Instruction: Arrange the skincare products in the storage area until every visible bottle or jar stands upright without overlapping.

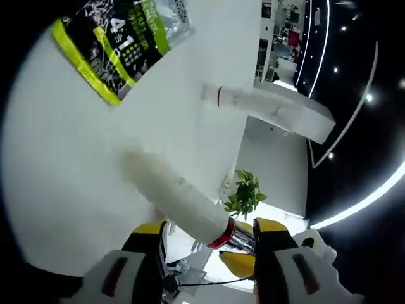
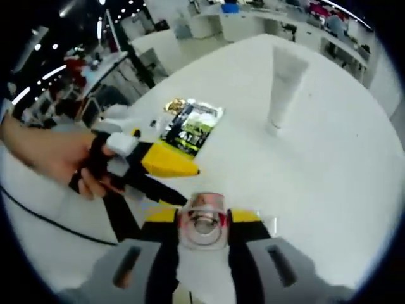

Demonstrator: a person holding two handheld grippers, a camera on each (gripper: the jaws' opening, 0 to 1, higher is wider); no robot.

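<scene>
the right gripper (image 2: 204, 223) is clamped on a white bottle (image 1: 183, 202) at its red-ringed end, and its long axis points away from the left gripper (image 1: 209, 244), whose jaws stand wide. a white tube (image 2: 283, 88) stands upright on the white table (image 2: 342, 190), near a green sachet (image 2: 190, 126).

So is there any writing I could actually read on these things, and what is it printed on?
"4" and "1": large white digits on the black and green sachet, seen in the left gripper view; its smaller print is too blurred to read.
White bottle with the red band: no readable text.
White tube standing on the table: no readable text.
</scene>
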